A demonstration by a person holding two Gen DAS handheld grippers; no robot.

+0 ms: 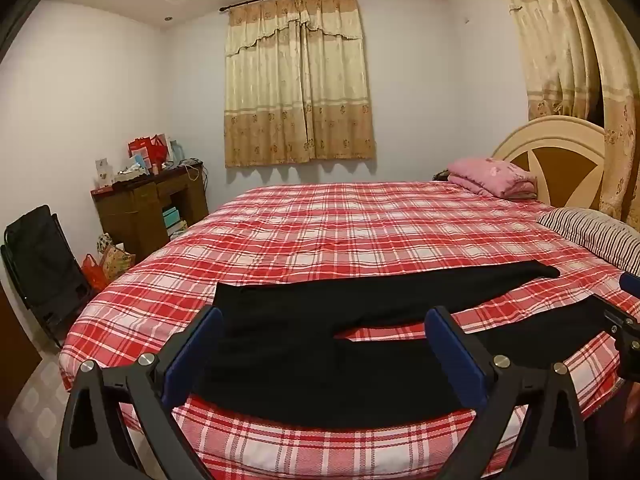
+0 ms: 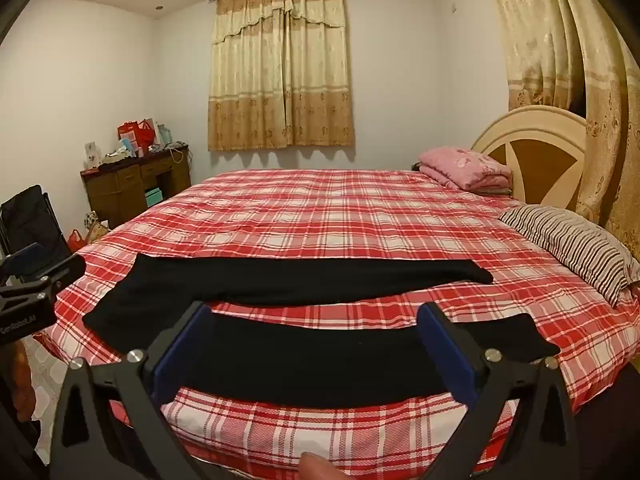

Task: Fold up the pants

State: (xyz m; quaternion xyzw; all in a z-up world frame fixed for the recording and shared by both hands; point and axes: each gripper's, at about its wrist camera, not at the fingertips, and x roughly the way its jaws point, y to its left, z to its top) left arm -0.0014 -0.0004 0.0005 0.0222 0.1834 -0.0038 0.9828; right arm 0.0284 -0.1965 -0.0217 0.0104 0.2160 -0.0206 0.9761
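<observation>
Pants (image 1: 320, 360) flat, legs splayed, on plaid bed (image 1: 340, 232) w/ striped pillow (image 1: 592, 236) beyond cuffs; left gripper (image 1: 324, 340) & right gripper (image 2: 316, 336) hover above pants, tilted down, jaws wide, empty.

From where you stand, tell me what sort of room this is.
A home bedroom, most likely: a large bed with a red plaid cover and a headboard, pillows at its head, curtains over the window.

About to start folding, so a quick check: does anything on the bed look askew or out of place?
Nothing stands out. The black pants lie flat on the plaid bed with legs spread apart, unfolded. Both the left gripper and right gripper hover open above them.
</observation>
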